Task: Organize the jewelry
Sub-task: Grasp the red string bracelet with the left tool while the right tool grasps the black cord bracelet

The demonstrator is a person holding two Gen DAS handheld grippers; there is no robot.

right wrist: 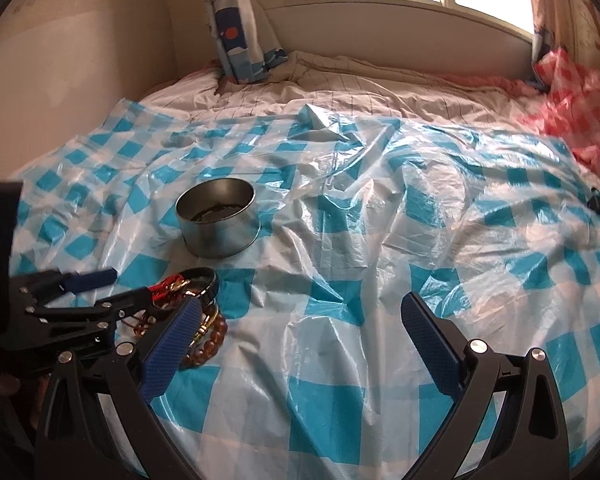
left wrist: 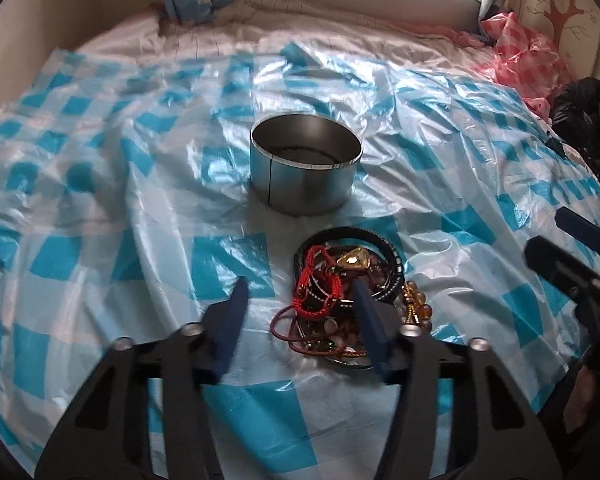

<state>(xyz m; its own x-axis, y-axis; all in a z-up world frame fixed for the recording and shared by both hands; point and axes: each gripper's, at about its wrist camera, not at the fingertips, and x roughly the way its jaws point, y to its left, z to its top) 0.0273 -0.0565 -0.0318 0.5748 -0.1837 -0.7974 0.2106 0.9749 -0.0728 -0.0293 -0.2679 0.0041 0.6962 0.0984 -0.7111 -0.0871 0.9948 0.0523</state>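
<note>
Left gripper [left wrist: 300, 292] hangs low over the bed with its two blue fingers spread wide and nothing between the pads. Its right finger [left wrist: 370, 320] lies over the near edge of the jewelry pile [left wrist: 340, 300], while the left finger stands on bare sheet, so the pile sits ahead and slightly right of the gripper's centre line. Whether that finger touches the tangle cannot be told. The heap has no clear long axis: a red cord bracelet [left wrist: 318, 280] on its left, a dark bangle [left wrist: 380, 248] curving round the far side, amber beads [left wrist: 418, 304] trailing off to the right. Straight beyond the pile, close by, stands the open round tin [left wrist: 305, 168], upright on the blue checked plastic sheet [left wrist: 100, 184]. Right gripper [right wrist: 300, 320] is also spread and empty, aimed at bare sheet; the pile lies off its left side, so the left one looks nearer and better placed.
</note>
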